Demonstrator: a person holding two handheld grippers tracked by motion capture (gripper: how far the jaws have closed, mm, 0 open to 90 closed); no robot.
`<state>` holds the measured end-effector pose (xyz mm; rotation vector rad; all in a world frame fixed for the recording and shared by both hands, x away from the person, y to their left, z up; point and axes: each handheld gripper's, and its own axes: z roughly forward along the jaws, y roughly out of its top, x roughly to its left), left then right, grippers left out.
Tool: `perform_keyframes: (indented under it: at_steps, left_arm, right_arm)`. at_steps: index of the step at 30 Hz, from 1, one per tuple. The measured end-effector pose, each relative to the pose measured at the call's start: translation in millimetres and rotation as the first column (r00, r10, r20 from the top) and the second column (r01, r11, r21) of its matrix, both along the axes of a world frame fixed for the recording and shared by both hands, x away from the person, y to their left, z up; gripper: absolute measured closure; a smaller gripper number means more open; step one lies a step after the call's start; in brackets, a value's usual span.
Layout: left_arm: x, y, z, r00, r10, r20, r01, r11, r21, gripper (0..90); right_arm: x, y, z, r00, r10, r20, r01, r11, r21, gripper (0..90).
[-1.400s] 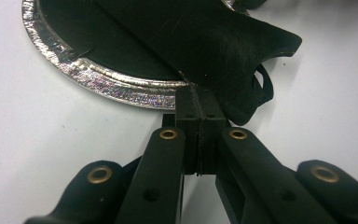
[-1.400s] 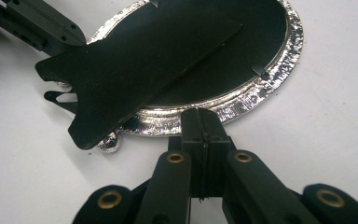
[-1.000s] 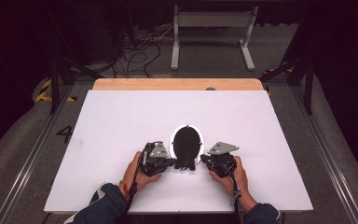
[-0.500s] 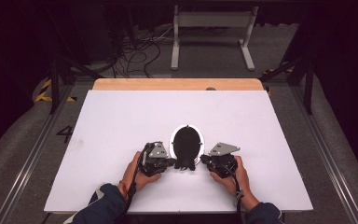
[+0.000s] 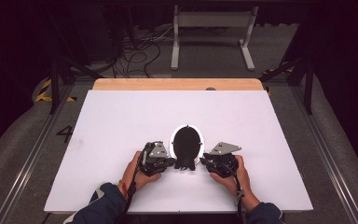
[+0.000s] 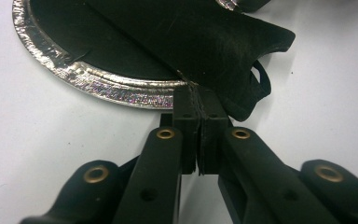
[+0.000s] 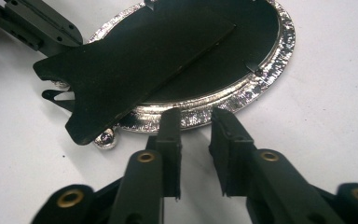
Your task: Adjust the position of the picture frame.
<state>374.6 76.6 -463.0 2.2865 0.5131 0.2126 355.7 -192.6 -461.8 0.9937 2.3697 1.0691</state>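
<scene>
- Left tongs (image 5: 168,162), held in the person's left hand (image 5: 137,170), lie on the white counter (image 5: 121,116) just left of the oval silver frame (image 5: 187,143). In the left gripper view the jaws are clenched on the edge of the frame's black back flap (image 6: 205,42).
- Oval silver frame lies face down at the near middle of the counter, between both tongs; its black back flap (image 7: 135,70) stands raised off the backing.
- Right tongs (image 7: 196,121), in the right hand (image 5: 230,175), sit just right of the frame; jaws have just been opening, released, nothing between them, tips at the rim.
</scene>
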Motion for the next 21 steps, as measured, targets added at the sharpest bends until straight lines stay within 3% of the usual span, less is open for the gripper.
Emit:
perform_keyframes:
  at_steps: [2, 6, 14, 21]
  left_arm:
    - [-1.0, 3.3, 2.5, 0.9999, 0.011, -0.008, -0.011, 0.9994, -0.032, 86.3]
    - [-2.0, 10.6, 8.9, 0.9998, 0.006, 0.018, -0.005, 0.9991, -0.042, 84.5]
    - [-11.3, 39.8, 24.7, 0.995, 0.02, 0.098, -0.014, 0.9978, -0.065, 76.6]
    - [-29.4, 77.9, 28.6, 0.9833, 0.097, 0.154, -0.084, 0.9925, -0.089, 58.0]
  right_arm:
    - [-0.1, -1.7, 0.3, 1.0, 0.001, -0.003, -0.001, 1.0, 0.007, 69.7]
    - [-2.5, -6.7, 4.1, 0.9999, 0.01, 0.009, -0.01, 1.0, 0.023, 67.6]
    - [-12.6, -11.1, 15.8, 0.9988, 0.048, 0.014, -0.048, 0.999, 0.024, 65.5]
    - [-18.2, -11.3, 23.9, 0.9976, 0.068, 0.007, -0.069, 0.997, 0.04, 68.3]
